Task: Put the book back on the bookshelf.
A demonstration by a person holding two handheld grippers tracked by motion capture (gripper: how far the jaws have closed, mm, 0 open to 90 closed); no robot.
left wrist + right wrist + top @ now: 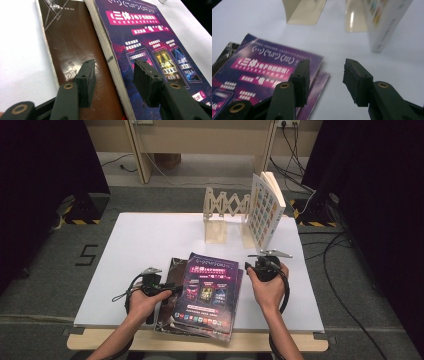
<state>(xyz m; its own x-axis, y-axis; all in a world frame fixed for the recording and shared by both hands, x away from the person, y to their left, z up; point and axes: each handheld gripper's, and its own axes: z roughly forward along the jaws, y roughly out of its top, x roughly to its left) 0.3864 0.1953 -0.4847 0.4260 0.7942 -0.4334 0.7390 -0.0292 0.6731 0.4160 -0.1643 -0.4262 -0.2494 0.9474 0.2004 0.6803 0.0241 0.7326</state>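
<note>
A purple-covered book [210,290] lies on top of a small stack near the table's front edge, over a dark brown book [175,266]. In the left gripper view the purple book [150,32] shows its page edge beside the brown book [72,42]. My left gripper [170,288] [115,77] is open and straddles that edge, one jaw over each cover. My right gripper [250,268] [325,75] is open just off the purple book's [262,70] far right corner, with bare table between its jaws.
A wooden folding book rack [225,205] [304,12] stands at the back of the white table [145,240]. A white book [265,210] [387,22] stands on end at the rack's right end. Cables run over the floor to the right.
</note>
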